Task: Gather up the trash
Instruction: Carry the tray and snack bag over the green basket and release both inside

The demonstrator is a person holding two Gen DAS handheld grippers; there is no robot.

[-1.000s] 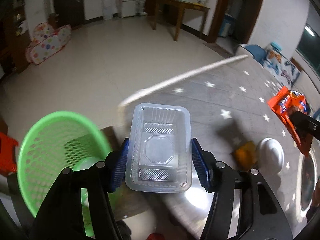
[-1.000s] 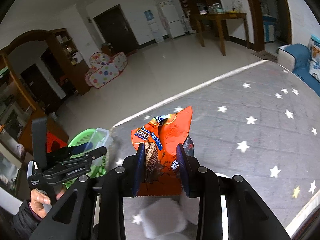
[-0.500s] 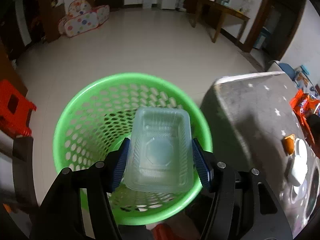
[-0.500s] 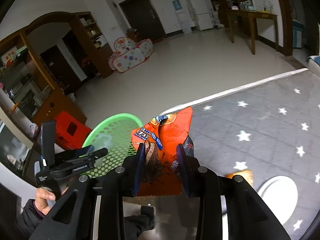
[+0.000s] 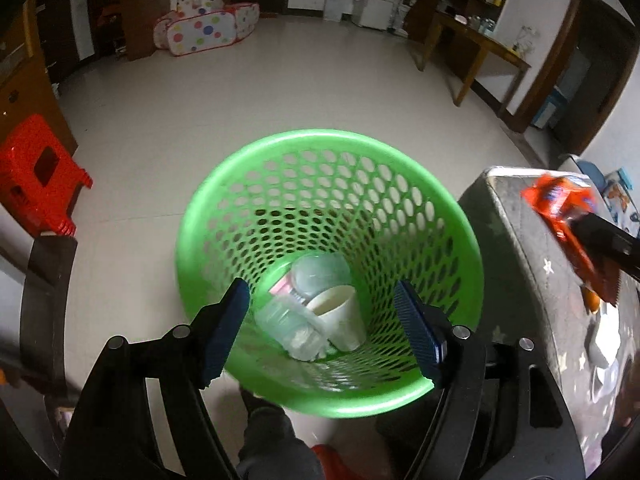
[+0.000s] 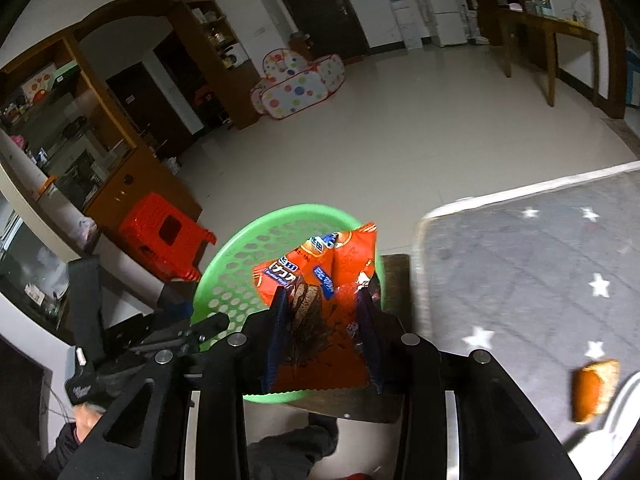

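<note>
Green basket (image 5: 452, 216) holds cup (image 5: 340, 316), seemingly clear tray (image 5: 292, 326); left gripper (image 5: 326, 330) opening, empty; right gripper (image 6: 326, 332) opening, wrapper (image 6: 320, 280) between.

Snack bag (image 6: 320, 280): blue labels, print unreadable.

Both wrist views (downward) over basket (image 5: 256, 184)
</note>
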